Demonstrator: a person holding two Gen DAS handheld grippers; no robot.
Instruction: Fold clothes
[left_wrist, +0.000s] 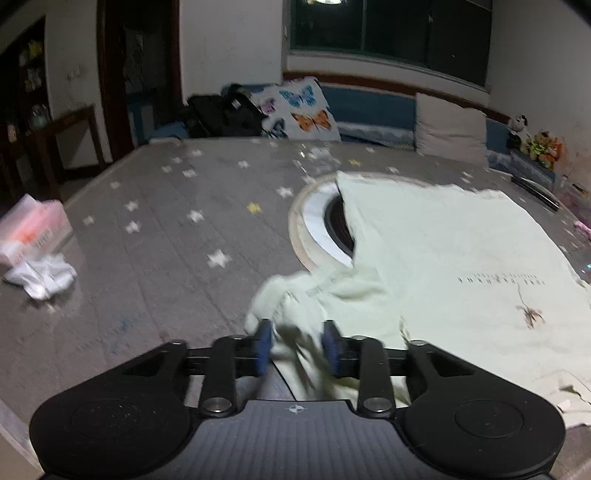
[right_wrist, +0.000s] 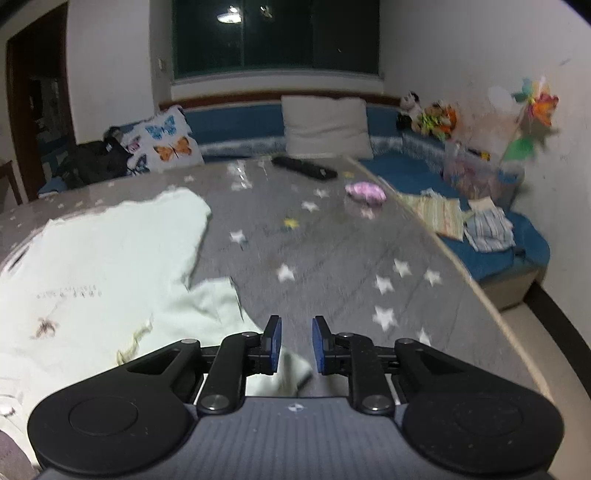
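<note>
The grey star-printed surface (left_wrist: 155, 236) fills both views, its near edge cut off behind the gripper bodies. Most of its middle is covered by the pale green garment (left_wrist: 461, 258), spread flat with small dark lettering and a brown motif that are too blurred to read; in the right wrist view the same garment (right_wrist: 96, 266) runs out of the picture at the left. Part of a round ringed object (left_wrist: 317, 225) shows beside it, the rest hidden under the cloth. A clear plastic bin (right_wrist: 476, 177) on the blue bench holds coloured items too blurred to name. The left hand-held gripper (left_wrist: 297, 345) has a bunched fold of the garment between its blue pads (left_wrist: 263, 345), though blur hides whether they pinch it. The right hand-held gripper (right_wrist: 296, 343) stands with its jaws apart over a garment corner, gripping nothing.
</note>
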